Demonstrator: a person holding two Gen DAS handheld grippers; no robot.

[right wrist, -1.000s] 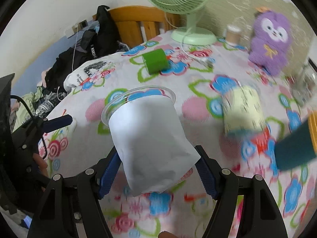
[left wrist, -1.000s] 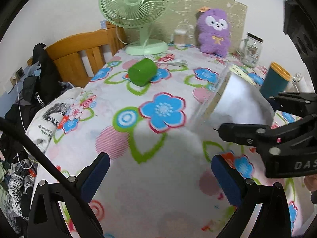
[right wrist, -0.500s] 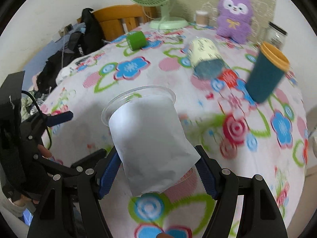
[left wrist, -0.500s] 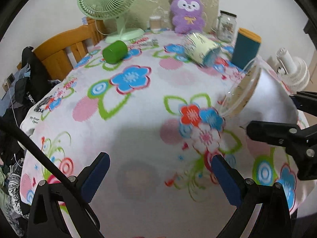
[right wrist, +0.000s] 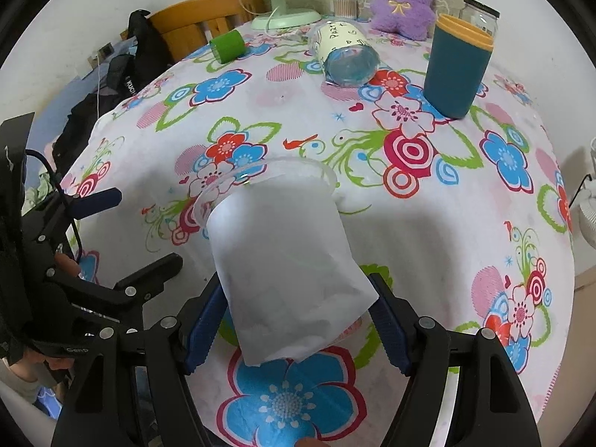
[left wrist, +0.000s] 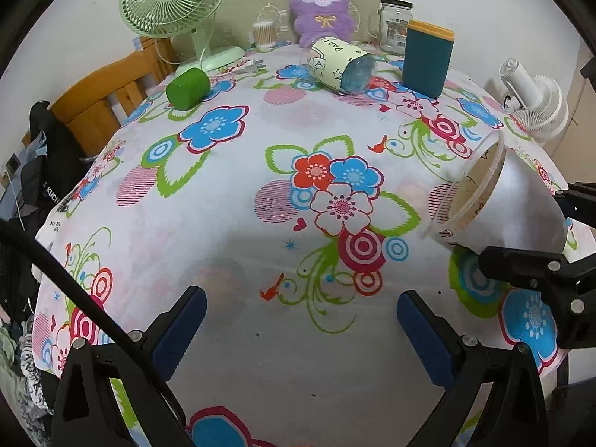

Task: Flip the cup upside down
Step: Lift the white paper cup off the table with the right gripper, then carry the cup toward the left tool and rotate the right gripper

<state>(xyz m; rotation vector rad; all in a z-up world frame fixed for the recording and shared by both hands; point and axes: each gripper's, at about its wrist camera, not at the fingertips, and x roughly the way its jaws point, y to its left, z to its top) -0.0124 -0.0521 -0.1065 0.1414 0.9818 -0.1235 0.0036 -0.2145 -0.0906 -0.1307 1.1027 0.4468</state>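
Two grippers in view over a flower-print worktop (left wrist: 231,223). Right gripper (right wrist: 298,320) clamps a white plastic cup (right wrist: 283,275): blue pads press its lower body on either side, base toward the camera, clear rim pointing away and down toward the cloth. In the left wrist view the same cup (left wrist: 510,201) shows at the right edge, tilted steeply, its mouth facing left and downward with a brown printed inner wall visible; whether the rim touches the cloth I cannot tell. Right gripper's black arms (left wrist: 536,272) cross below the cup there.

Left gripper (left wrist: 298,320) spread wide, nothing between its blue pads, hovering above bare cloth near the front edge, well apart from the cup. Seen from the right wrist, it sits at the far left (right wrist: 111,223), a hand behind it.

Farther back on the worktop:
- clear glass with a pale yellow printed sleeve (left wrist: 341,65), lying on its side
- teal tumbler with orange rim (left wrist: 426,59), upright, just right of the glass
- small green cup (left wrist: 188,87) on its side, near the green desk fan (left wrist: 175,3)
- purple plush toy (left wrist: 322,7) and glass jar (left wrist: 393,24) against the back wall
- white fan (left wrist: 536,104) off the right edge
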